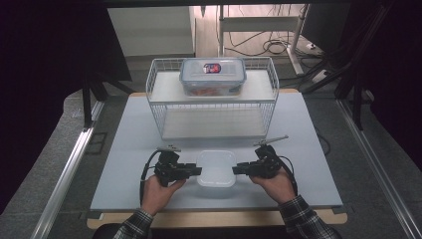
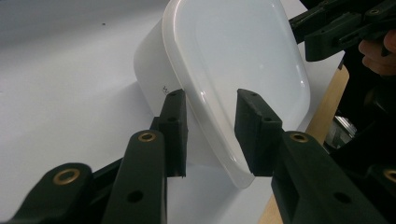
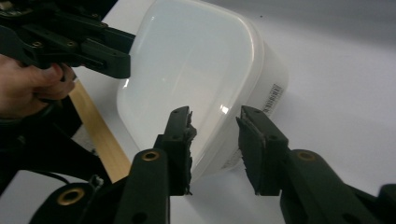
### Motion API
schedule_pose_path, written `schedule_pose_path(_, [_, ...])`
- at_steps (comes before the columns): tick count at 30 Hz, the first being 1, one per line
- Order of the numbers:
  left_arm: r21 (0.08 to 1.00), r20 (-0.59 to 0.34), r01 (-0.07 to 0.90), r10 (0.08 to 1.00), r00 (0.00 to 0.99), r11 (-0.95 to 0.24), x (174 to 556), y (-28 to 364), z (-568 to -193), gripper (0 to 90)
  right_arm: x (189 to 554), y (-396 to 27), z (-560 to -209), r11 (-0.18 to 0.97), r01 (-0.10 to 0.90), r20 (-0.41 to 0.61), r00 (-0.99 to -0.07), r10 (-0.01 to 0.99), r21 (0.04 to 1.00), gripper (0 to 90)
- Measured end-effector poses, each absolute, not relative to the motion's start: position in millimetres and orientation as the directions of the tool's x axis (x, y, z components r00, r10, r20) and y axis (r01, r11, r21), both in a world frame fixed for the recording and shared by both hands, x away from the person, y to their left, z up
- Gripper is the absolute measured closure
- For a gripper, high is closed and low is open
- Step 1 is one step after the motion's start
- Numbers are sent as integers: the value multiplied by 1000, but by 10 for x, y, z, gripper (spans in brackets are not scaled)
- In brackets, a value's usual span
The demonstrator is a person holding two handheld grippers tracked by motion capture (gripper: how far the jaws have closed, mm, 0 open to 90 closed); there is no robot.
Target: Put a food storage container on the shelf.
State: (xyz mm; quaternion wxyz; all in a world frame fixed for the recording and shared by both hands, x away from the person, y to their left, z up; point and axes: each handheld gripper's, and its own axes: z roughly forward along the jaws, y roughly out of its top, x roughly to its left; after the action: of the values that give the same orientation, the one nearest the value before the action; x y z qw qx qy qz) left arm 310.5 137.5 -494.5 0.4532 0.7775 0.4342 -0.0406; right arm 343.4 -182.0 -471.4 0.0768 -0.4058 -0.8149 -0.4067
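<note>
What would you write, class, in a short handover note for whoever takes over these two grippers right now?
Left gripper: jaws straddle the left rim of the white lidded container; whether the pads press on it is unclear.
Right gripper: the same at the container's right rim.
Container: on the table, near the front edge, lid on.
Wire rack: behind it, with a clear clip-lock box on its top shelf; the lower level looks free.
Done: both grippers lined up on the container.
Left: probably grip, lift and place it.

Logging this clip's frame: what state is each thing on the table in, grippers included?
White container: open, no lid, upright on the table.
Clip-lock box: lidded, on the wire rack's top shelf.
Wire rack: upright, lower level bare.
Left gripper: jaws astride the container's rim.
Right gripper: jaws astride the opposite rim.
</note>
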Motion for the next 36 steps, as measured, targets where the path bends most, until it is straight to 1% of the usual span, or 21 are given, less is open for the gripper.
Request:
schedule_pose_path(2, [671,-453,712,644,616,-209,3085,1369,-4941,658,3431,-1821,-4713,340,723,445,-656,609,602,710])
schedule_pose_path(6, [670,-467,719,646,604,-187,3084,1380,-4960,657,3431,-1822,-4718,322,726,445,-647,619,607,742])
schedule_pose_path(7, [669,-476,722,643,600,-178,3088,1385,-4969,656,3423,-1821,-4712,314,723,441,-646,622,615,772])
schedule_pose_path(8, [677,-496,717,618,610,-165,3091,1393,-4979,659,3419,-1830,-4701,308,710,436,-655,617,633,895])
schedule_pose_path(9, [688,-518,711,587,623,-148,3090,1388,-4981,704,3422,-1830,-4694,292,705,471,-670,573,647,898])
schedule_pose_path(10, [692,-506,704,589,630,-159,3082,1357,-4964,742,3426,-1791,-4707,287,722,521,-666,534,629,898])
schedule_pose_path(11, [695,-465,694,618,634,-189,3069,1319,-4938,743,3404,-1715,-4714,313,716,522,-680,515,625,897])
schedule_pose_path(12, [696,-440,687,633,637,-207,3058,1299,-4925,735,3367,-1630,-4714,350,691,488,-706,513,633,896])
schedule_pose_path(13, [694,-436,688,637,635,-212,3057,1303,-4932,735,3329,-1556,-4708,382,668,458,-729,509,639,892])
schedule_pose_path(15, [681,-474,708,623,622,-189,3078,1343,-4970,735,3281,-1480,-4679,413,634,412,-756,508,654,825])
schedule_pose_path(18, [675,-481,714,622,618,-186,3087,1349,-4979,727,3272,-1520,-4616,409,616,363,-758,542,674,761])
schedule_pose_path(22, [668,-481,719,628,612,-190,3084,1339,-4984,707,3277,-1722,-4554,361,625,355,-730,585,692,680])
schedule_pose_path(24, [664,-489,724,624,609,-187,3089,1344,-4995,705,3256,-1800,-4542,359,618,311,-716,625,700,617])
schedule_pose_path(25, [660,-493,727,622,608,-188,3092,1343,-4998,709,3255,-1824,-4557,366,619,295,-710,639,695,601])
schedule_pose_path(27, [662,-493,726,622,609,-185,3087,1333,-5001,712,3284,-1849,-4638,366,647,322,-696,642,669,571])
schedule_pose_path(29, [659,-493,729,625,605,-186,3090,1329,-5000,706,3331,-1857,-4725,337,687,396,-676,621,644,558])
schedule_pose_path(30, [656,-495,731,625,604,-187,3092,1332,-5004,697,3354,-1854,-4748,325,703,416,-663,622,633,578])
schedule_pose_path(32, [646,-507,742,627,591,-177,3095,1335,-5016,669,3377,-1849,-4750,316,708,418,-655,629,632,644])
schedule_pose_path(36, [635,-518,751,622,588,-181,3113,1334,-5034,620,3413,-1832,-4750,302,729,440,-635,636,614,676])
